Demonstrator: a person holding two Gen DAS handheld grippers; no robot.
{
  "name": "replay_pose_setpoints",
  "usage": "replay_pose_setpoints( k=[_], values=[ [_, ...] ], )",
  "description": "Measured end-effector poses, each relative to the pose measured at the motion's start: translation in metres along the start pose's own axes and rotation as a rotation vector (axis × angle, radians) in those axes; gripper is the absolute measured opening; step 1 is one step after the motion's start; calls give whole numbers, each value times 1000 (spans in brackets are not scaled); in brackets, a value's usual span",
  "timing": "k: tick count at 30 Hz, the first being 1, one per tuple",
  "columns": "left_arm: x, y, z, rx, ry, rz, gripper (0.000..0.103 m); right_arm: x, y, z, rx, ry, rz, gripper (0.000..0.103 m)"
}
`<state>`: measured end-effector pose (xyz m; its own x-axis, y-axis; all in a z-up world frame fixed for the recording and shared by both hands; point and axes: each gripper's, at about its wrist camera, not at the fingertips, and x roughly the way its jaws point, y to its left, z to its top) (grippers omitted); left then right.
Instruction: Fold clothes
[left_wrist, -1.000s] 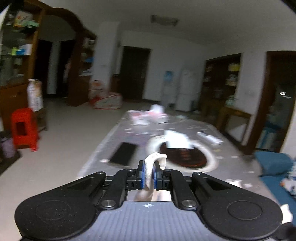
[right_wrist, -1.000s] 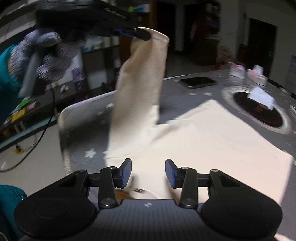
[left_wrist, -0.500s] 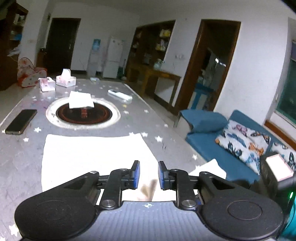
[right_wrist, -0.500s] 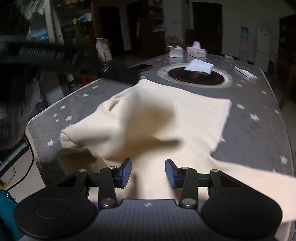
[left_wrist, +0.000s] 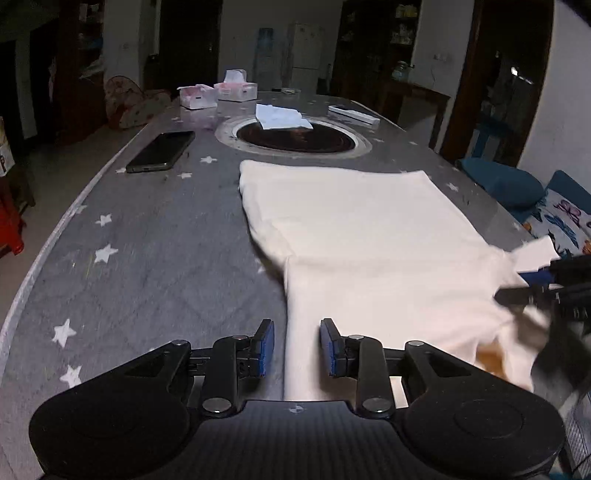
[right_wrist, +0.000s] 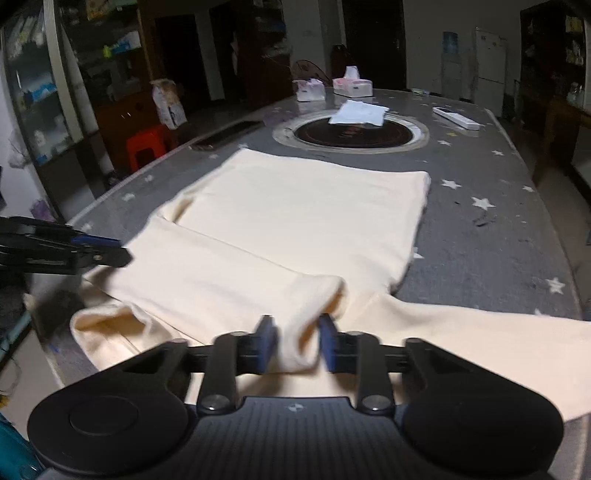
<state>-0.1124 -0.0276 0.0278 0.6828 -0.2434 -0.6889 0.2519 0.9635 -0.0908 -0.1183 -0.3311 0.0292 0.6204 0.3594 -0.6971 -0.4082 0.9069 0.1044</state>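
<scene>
A cream long-sleeved garment (left_wrist: 362, 229) lies spread on the grey star-patterned table (left_wrist: 147, 240); it also shows in the right wrist view (right_wrist: 295, 206). One sleeve lies folded across the body (right_wrist: 207, 269). My left gripper (left_wrist: 297, 345) is open, its jaws apart over the sleeve's edge near the table's front. My right gripper (right_wrist: 297, 343) is open with the sleeve cuff (right_wrist: 314, 306) bunched between its jaws. The right gripper shows at the right edge of the left wrist view (left_wrist: 546, 288), and the left gripper at the left edge of the right wrist view (right_wrist: 70, 251).
A black phone (left_wrist: 162, 151) lies at the table's left. A round hotplate (left_wrist: 295, 138) with a white cloth (left_wrist: 282, 116) sits beyond the garment. Tissue boxes (left_wrist: 236, 90) and a remote (left_wrist: 354, 114) are at the far end. A blue sofa (left_wrist: 554, 206) is at right.
The left gripper let go of the sleeve it held up; the sleeve now lies folded across the body. The right gripper has moved onto the sleeve cuff.
</scene>
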Motion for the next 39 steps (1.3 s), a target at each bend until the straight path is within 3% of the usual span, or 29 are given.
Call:
replay_pose_setpoints(
  k=[1, 4, 7, 13, 18, 20, 24, 32, 35, 39],
  values=[
    [-1, 1, 0, 7, 0, -3, 32, -2, -1, 0, 1, -1, -12, 11],
    [-3, -2, 9, 30, -9, 5, 30, -6, -4, 0, 8, 4, -27, 11],
    [-2, -7, 22, 42, -55, -11, 30, -10, -4, -1, 6, -15, -68, 21],
    [12, -23, 39, 80, -105, -85, 30, -21, 5, 5, -19, -99, -89, 21],
    [43, -19, 34, 62, -26, -72, 26, -9, 10, 0, -39, -67, -43, 21],
    [42, -19, 32, 65, -30, -77, 26, -5, 9, -6, -52, -51, -42, 21],
    [39, -21, 31, 76, -28, -75, 27, -23, -13, -9, 54, -80, -35, 22],
    [35, -24, 36, 71, -33, -73, 28, -50, -87, -26, 252, -119, -290, 23],
    [32, -24, 37, 69, -40, -66, 31, -58, -116, -35, 337, -134, -361, 33],
    [30, -23, 37, 67, -37, -55, 32, -65, -149, -52, 456, -152, -417, 35]
  ],
)
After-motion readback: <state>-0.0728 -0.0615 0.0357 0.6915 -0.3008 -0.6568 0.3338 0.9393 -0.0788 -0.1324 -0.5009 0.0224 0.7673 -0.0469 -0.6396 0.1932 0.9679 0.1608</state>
